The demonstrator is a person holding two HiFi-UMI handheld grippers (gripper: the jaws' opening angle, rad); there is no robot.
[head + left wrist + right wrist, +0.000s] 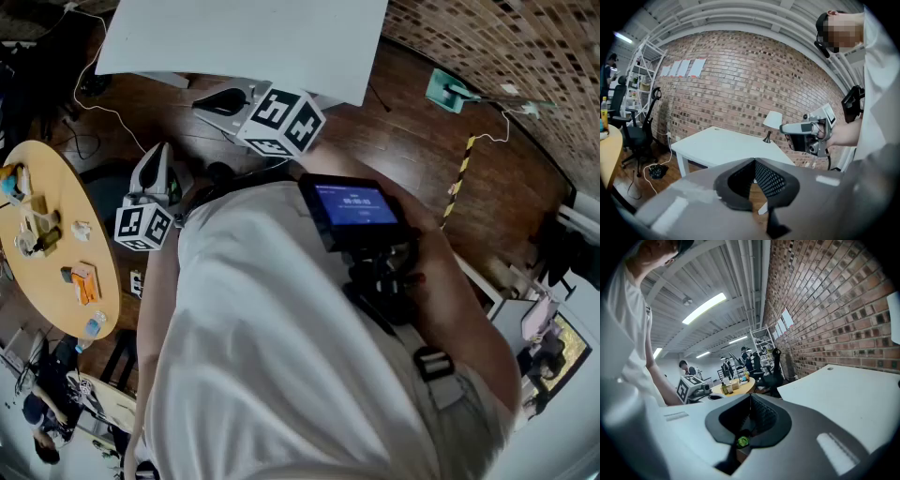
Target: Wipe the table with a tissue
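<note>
Both the left tongs (754,161) and the right tongs (750,397) are pressed together with nothing held — no tissue can be seen anywhere — and the white worktop (843,399) is found ahead, nearer the right tongs.

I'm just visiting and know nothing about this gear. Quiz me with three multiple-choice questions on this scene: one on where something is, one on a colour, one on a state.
1. Where does the lamp stand?
A. on the white table
B. on a shelf
C. on the floor

2. What colour is the round table?
A. white
B. yellow-brown
C. black

3. How are the left gripper's jaws?
A. wide apart
B. shut on a tissue
C. shut, empty

1 A: its base sits at that table's far edge.
2 B: the head view shows it.
3 C: the jaw tips meet, with nothing between them.
</note>
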